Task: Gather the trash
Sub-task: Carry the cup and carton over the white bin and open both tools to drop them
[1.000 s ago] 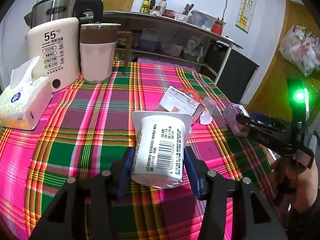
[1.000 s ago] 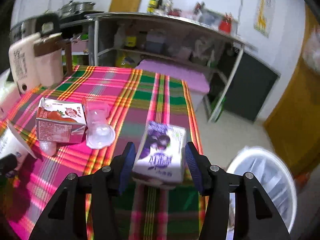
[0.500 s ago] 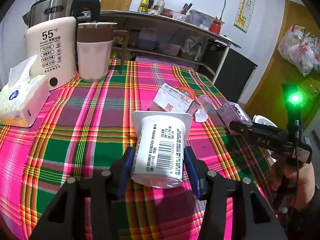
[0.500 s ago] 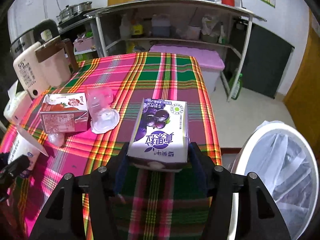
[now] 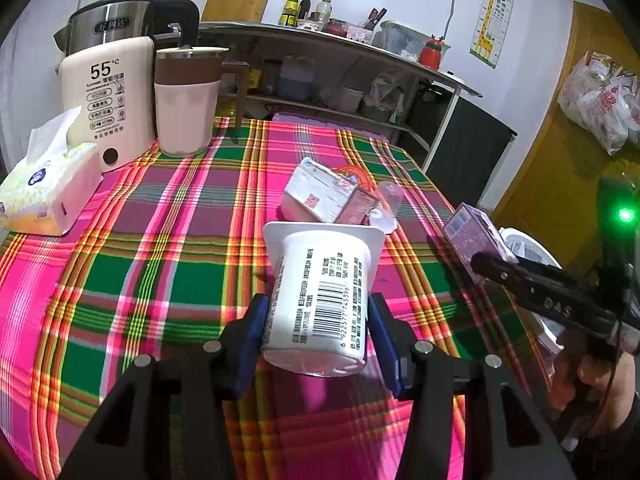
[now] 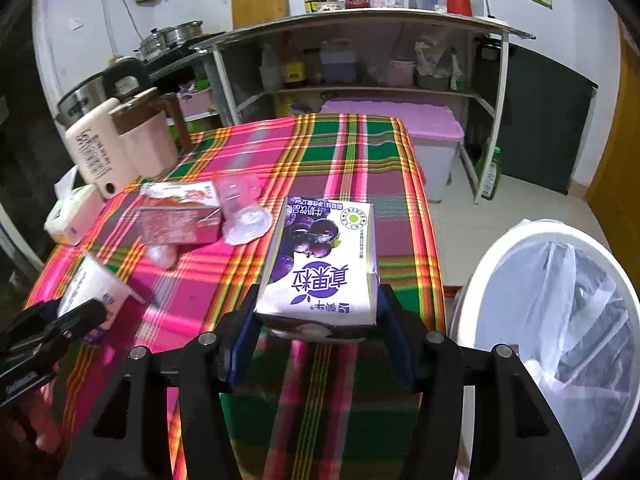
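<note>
My left gripper [image 5: 318, 308] is shut on a white yogurt cup [image 5: 324, 276] with a barcode, held tilted just above the plaid tablecloth [image 5: 168, 272]. My right gripper [image 6: 319, 300] is shut on a purple milk carton [image 6: 320, 256], its broad printed face up, over the table's right edge. A white bin [image 6: 500, 248] lined with a clear bag stands on the floor just right of that carton. The left wrist view shows the carton [image 5: 476, 236] at the tip of the right gripper [image 5: 492, 264], with a hand behind it. The cup [image 6: 92, 288] shows at the lower left of the right wrist view.
A red strawberry carton [image 6: 180, 216] and a clear plastic cup [image 6: 244, 208] lie mid-table. A tissue box [image 5: 48, 188], a cream water heater [image 5: 108, 96] and a pink jug [image 5: 186, 108] stand at the far left. Shelves and a purple-lidded box [image 6: 392, 120] sit beyond the table.
My right gripper has carried the purple carton to the right, and the bin now fills more of its view. The carton's broad face shows wider. The left gripper and yogurt cup stayed put.
</note>
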Tool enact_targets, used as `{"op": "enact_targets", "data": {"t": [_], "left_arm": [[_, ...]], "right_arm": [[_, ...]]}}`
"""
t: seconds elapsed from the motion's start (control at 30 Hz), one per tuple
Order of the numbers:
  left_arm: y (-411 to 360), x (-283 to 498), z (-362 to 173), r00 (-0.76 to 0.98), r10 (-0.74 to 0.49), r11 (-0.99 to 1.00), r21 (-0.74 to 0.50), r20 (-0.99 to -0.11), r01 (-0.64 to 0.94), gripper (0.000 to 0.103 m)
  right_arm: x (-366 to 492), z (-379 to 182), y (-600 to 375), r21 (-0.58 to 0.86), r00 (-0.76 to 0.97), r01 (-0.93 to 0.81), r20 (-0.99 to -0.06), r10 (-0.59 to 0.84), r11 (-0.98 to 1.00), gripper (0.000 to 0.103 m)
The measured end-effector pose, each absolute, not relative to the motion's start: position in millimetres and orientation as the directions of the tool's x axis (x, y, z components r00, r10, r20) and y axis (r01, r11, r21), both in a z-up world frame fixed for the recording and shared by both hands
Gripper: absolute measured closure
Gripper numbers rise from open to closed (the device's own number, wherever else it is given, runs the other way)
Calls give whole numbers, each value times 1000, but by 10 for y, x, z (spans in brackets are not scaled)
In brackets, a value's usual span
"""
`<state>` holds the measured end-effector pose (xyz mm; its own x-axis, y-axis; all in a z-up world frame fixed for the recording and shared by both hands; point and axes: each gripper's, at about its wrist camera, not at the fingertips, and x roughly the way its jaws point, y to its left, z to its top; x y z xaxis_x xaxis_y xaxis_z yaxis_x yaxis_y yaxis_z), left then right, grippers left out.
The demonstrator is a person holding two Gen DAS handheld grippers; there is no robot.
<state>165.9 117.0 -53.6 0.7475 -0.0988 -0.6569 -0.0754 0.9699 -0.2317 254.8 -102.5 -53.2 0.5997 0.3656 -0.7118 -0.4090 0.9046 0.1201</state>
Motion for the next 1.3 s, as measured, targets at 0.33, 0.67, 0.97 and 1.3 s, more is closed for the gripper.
{"op": "enact_targets", "data": {"t": [0.33, 0.67, 0.97, 1.3], "left_arm": [[835, 1457, -329, 760, -76, 974, -213, -646, -83, 51], [506, 1255, -135, 771, -102, 977, -208, -628, -40, 51], [347, 1154, -83, 774, -131, 977, -213, -620, -6, 51], [149, 1164, -36, 772, -161, 976, -214, -615, 33, 51]], "right_arm": [[2075, -274, -1237, 126, 611, -461, -673, 417, 878, 46], [1705, -100, -1469, 118, 633, -474, -643, 431, 873, 46], [1526, -38, -1663, 111, 655, -452, -632, 413, 885, 46], [1482, -23, -1900, 122, 674, -418, -623, 397, 900, 46]]}}
